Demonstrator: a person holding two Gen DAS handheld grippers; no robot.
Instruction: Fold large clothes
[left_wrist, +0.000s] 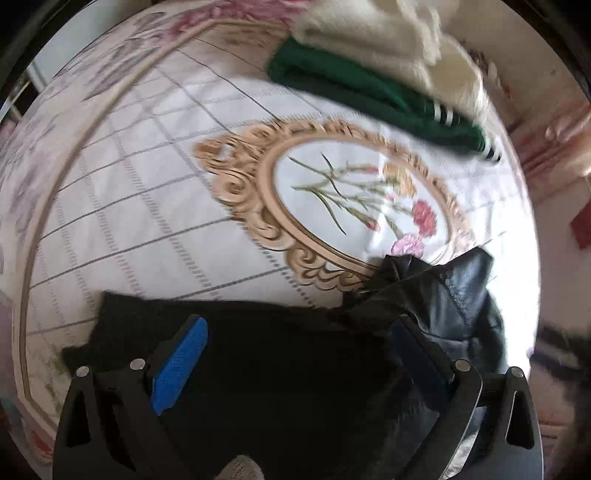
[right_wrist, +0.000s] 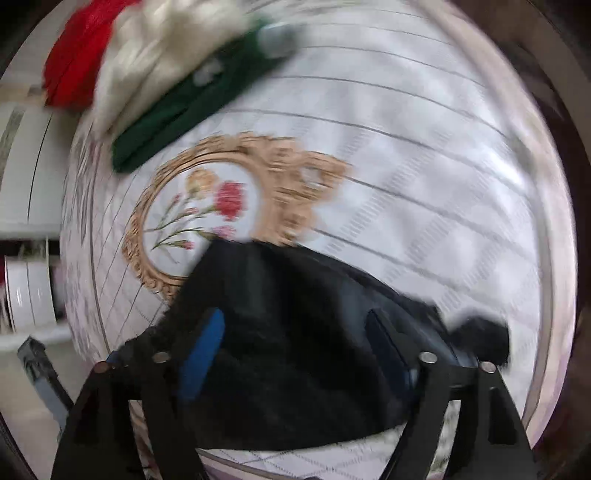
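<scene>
The black garment (left_wrist: 266, 369) lies along the lower part of both views, a fuzzy dark cloth spread on the patterned bedspread (left_wrist: 147, 192). In the left wrist view a shinier, leather-like part of it (left_wrist: 454, 291) is bunched at the lower right, its edge overlapping the gold oval frame printed on the cover.

The left gripper (left_wrist: 295, 365) stands wide above the cloth, blue pad (left_wrist: 181, 365) on one side and a dark pad on the other, with nothing pinched between them. The right gripper (right_wrist: 295, 350) is likewise spread wide over the garment's heaped middle — the picture is blurred, and I cannot tell whether its tips touch the fabric, though no fold is caught between them.

Further out, at the top of both frames, a folded green garment (left_wrist: 369, 92) lies under a cream fleecy one (left_wrist: 388, 40); a red cloth (right_wrist: 74, 59) shows at the upper left of the right wrist view.

The risk, as I judge it: the garment is uneven — thick and bunched on one side, flat on the other — so a grab here could take only the top layer or drag the heap crooked, and a wide sweep upward might disturb the finished pile.
</scene>
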